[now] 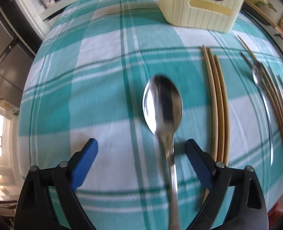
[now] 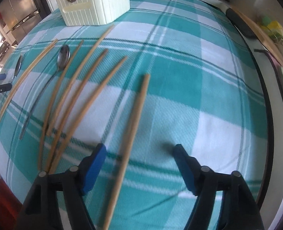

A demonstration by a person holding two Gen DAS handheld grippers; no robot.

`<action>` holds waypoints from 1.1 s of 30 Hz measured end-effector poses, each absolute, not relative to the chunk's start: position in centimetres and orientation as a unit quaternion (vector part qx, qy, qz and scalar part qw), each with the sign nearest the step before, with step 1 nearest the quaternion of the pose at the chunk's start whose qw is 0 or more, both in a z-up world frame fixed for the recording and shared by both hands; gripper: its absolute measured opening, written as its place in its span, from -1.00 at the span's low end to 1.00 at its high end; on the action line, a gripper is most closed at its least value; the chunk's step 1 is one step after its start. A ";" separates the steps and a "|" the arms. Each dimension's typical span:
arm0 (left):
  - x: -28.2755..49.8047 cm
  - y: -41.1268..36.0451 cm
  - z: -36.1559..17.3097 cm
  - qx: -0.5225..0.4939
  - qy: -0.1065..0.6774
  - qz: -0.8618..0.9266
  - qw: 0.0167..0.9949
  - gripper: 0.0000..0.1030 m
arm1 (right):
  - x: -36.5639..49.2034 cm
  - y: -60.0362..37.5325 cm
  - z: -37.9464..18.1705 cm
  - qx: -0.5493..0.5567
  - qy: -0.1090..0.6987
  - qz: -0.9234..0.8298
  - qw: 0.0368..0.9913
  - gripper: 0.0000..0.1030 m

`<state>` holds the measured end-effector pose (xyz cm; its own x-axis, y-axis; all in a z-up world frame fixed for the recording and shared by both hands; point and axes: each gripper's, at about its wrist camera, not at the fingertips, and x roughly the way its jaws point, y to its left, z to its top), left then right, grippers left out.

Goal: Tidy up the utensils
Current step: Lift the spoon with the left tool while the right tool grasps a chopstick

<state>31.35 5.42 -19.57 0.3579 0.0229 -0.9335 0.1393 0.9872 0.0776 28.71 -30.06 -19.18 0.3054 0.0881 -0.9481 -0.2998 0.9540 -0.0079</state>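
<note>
Teal-and-white checked tablecloth (image 1: 103, 61) covers the counter. Left claw (image 1: 141, 153) stands wide open; a steel tablespoon (image 1: 162, 103) lies between its blue fingers, bowl forward, touching neither. Right of it lie three chopsticks (image 1: 219, 105) side by side. Cream utensil holder (image 1: 199, 5) stands at the far edge. Right claw (image 2: 139, 159) gapes open around one chopstick (image 2: 133, 126), not gripping it.

Left gripper (image 1: 141, 149) and right gripper (image 2: 139, 153) both spread wide, seemingly hovering low.
</note>
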 end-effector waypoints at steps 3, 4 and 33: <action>33.0 4.7 -19.4 0.053 0.566 -0.044 0.822 0.27 | 30.4 -29.5 -18.9 -0.089 0.576 0.120 0.804 -0.01; 33.6 4.6 -19.4 0.044 0.566 -0.051 0.822 0.08 | 30.9 -29.3 -18.9 -0.088 0.575 0.118 0.805 -0.17; 24.6 8.1 -1.8 -0.038 0.359 -0.131 0.923 -0.19 | 24.6 -29.9 -0.2 -0.011 0.323 0.141 0.936 -0.86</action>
